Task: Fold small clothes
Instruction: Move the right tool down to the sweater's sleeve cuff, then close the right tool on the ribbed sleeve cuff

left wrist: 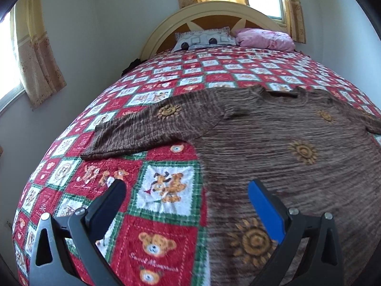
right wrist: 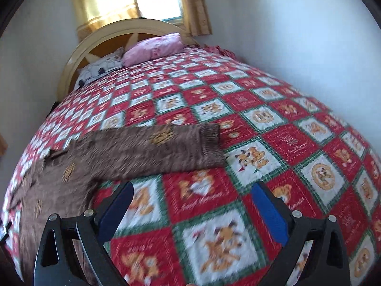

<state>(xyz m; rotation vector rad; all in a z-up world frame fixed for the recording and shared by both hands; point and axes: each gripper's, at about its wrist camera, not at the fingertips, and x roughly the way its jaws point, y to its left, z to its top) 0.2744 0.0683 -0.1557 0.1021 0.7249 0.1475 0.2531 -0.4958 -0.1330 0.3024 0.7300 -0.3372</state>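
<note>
A brown ribbed sweater [left wrist: 273,143] with orange sun motifs lies flat on the bed, sleeves spread out. Its left sleeve [left wrist: 147,128] stretches left across the quilt; its other sleeve [right wrist: 166,147] shows in the right wrist view, cuff pointing right. My left gripper [left wrist: 188,188] is open and empty, hovering above the sweater's left side edge. My right gripper [right wrist: 193,190] is open and empty, above the quilt just below the right sleeve. The sweater body [right wrist: 54,190] lies at the left of that view.
A red, white and green patchwork quilt [left wrist: 166,238] covers the bed. A patterned pillow [left wrist: 204,38] and a pink pillow [left wrist: 264,38] lie by the cream headboard [left wrist: 166,26]. Walls stand close on both sides. Curtained windows sit behind.
</note>
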